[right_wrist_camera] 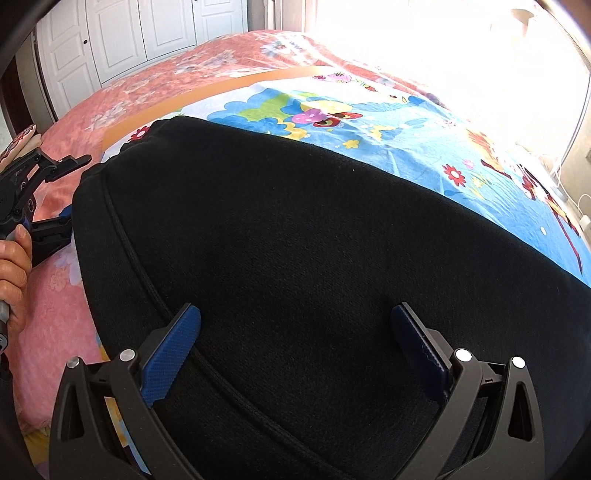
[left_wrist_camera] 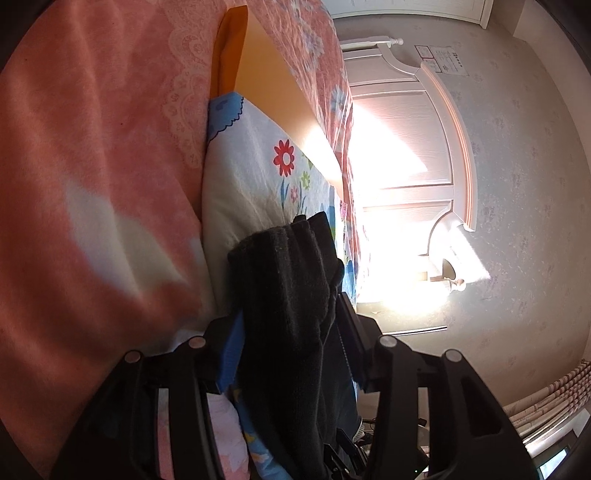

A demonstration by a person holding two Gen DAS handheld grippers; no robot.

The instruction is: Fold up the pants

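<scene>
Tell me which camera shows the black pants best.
The right wrist view: the black pants lie spread flat over the cartoon sheet, seam and outline visible, under the open right tongs. The left wrist view shows only a bunched edge of them between the left tongs.

Sunlit bedroom: white headboard [left_wrist_camera: 413, 147], white wardrobe doors [right_wrist_camera: 147, 33], patterned wallpaper [left_wrist_camera: 524, 184].

Black knit pants [right_wrist_camera: 295, 240] lie spread flat across a cartoon-print sheet [right_wrist_camera: 369, 122], one bunched edge [left_wrist_camera: 288, 295] lifted.
</scene>
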